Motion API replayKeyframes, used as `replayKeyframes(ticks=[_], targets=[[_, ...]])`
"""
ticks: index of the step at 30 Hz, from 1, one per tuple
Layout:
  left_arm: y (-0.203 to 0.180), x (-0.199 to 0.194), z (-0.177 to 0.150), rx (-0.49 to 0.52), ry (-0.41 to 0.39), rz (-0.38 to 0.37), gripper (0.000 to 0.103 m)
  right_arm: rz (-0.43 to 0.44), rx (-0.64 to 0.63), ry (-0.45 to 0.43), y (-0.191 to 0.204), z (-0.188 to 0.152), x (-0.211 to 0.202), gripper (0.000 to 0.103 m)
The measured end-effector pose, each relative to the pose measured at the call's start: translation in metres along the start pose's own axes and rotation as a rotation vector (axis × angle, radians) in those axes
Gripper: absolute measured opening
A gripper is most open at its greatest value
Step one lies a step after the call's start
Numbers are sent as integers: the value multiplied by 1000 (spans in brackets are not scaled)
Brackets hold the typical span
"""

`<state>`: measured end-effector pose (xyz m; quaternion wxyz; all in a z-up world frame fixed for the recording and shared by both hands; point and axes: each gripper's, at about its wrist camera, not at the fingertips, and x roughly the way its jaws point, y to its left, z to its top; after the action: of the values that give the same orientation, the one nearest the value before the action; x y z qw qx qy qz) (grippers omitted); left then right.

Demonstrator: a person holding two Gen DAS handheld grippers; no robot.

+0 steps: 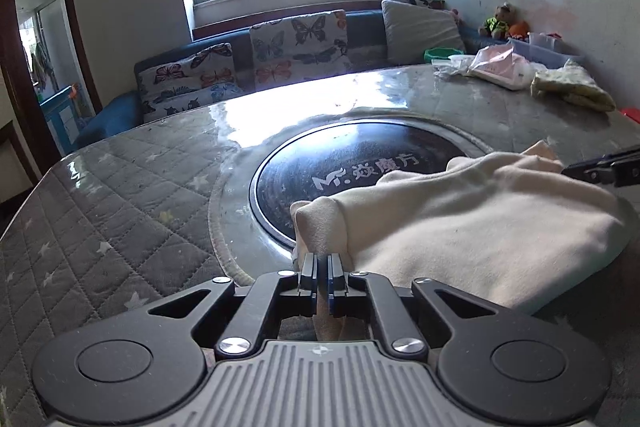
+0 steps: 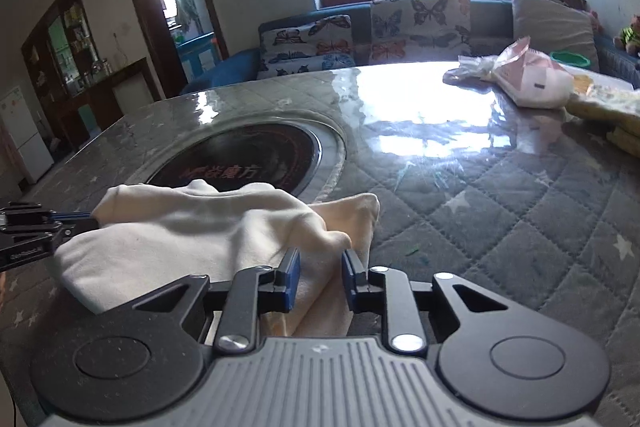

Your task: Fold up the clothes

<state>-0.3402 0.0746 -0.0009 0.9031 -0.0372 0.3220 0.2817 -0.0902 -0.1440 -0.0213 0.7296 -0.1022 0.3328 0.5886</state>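
A cream garment (image 1: 480, 219) lies bunched on the quilted grey table (image 1: 120, 207), partly over a round black hotplate (image 1: 340, 163). My left gripper (image 1: 322, 267) is shut on the garment's near left corner, the cloth pinched thin between its pads. The right gripper's tip (image 1: 568, 169) pokes in at the right edge. In the right wrist view my right gripper (image 2: 320, 271) holds a thick fold of the cream garment (image 2: 180, 227) between its blue pads, with cloth filling the gap. The left gripper (image 2: 90, 215) grips the far left edge there.
A pink bag (image 2: 532, 79) and folded yellow cloth (image 2: 608, 107) sit at the table's far right. A blue sofa with butterfly cushions (image 1: 240, 67) runs behind the table under the window. The glossy quilted table top (image 2: 500, 207) stretches to the right of the garment.
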Motion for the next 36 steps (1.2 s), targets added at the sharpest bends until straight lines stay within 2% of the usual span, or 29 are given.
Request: replayKeyframes(ticks=[3, 7, 11, 15, 17, 19, 24, 28, 32, 36], targets=[[1, 0, 0, -1, 5, -7, 5, 23, 60, 0, -6, -1, 4, 15], [2, 0, 0, -1, 3, -4, 5, -2, 48, -12, -3, 0, 4, 6], [4, -1, 0, -2, -3, 8, 5, -28, 34, -39, 1, 3, -1, 4], [12, 0, -1, -6, 5, 47, 5, -113, -57, -107, 10, 8, -13, 4], [16, 2, -3, -18, 16, 43, 5, -155, -101, -99, 14, 9, -9, 4], [16, 0, -1, -23, 7, 44, 5, -176, -119, -50, 14, 5, 2, 4], [12, -13, 14, -26, -45, -13, 6, -212, -182, -61, 22, 4, 1, 4], [-1, -6, 28, -10, -43, -88, 8, -257, -239, -86, 31, 11, -1, 4], [-9, 16, 35, -10, -4, -146, 9, -126, -180, -54, 33, 18, 7, 4], [0, 46, 37, -39, 55, -135, 9, -131, -181, -18, 32, 16, 24, 4]])
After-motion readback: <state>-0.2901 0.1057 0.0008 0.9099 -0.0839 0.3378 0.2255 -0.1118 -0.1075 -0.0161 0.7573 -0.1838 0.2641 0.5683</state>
